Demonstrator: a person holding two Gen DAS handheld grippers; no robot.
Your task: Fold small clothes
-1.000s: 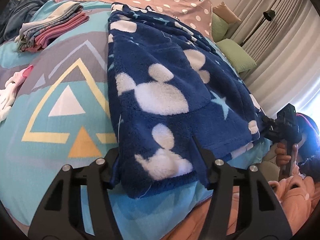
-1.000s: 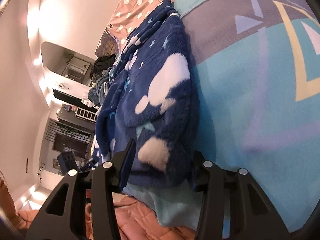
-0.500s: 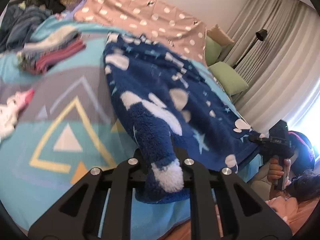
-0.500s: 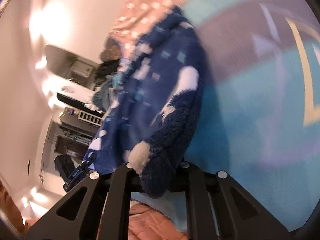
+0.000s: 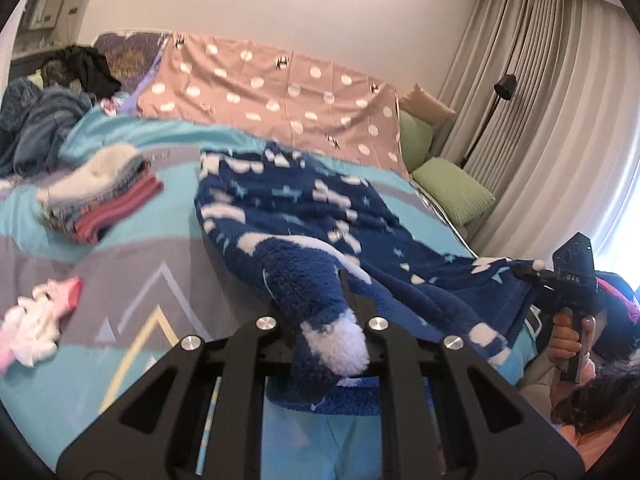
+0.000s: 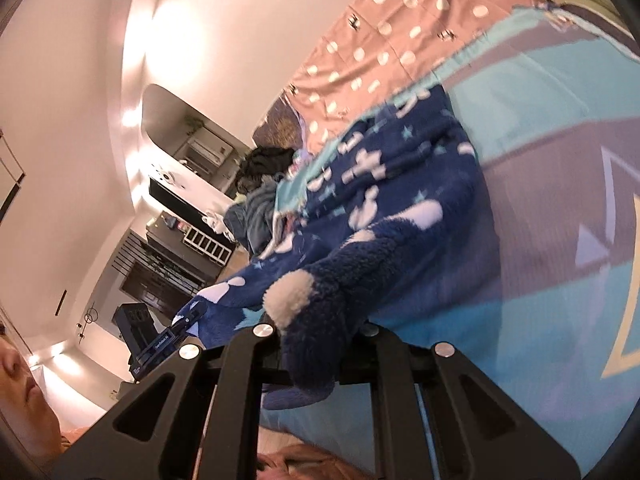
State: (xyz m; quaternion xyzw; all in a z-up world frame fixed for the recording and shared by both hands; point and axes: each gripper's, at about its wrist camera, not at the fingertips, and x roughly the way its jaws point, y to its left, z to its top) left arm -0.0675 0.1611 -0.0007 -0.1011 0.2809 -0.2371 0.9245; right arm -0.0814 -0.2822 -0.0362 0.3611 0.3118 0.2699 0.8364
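A navy fleece garment point(image 5: 316, 216) with white mouse-head and star shapes lies along the bed. My left gripper point(image 5: 320, 312) is shut on its near hem corner and holds it lifted off the bedspread. My right gripper point(image 6: 320, 320) is shut on the other near corner point(image 6: 320, 296), also lifted. The right gripper point(image 5: 568, 280) shows in the left wrist view at the bed's right edge. The left gripper point(image 6: 160, 340) shows in the right wrist view, low left.
A stack of folded clothes point(image 5: 100, 196) sits at the left on the teal and grey bedspread point(image 5: 132, 288). A pink and white small garment point(image 5: 36, 328) lies near left. A pink dotted sheet point(image 5: 280, 92), green pillows point(image 5: 452, 192) and curtains stand beyond.
Both grippers went from open around the near hem to shut on it. They have lifted the two corners, and the views have tilted upward.
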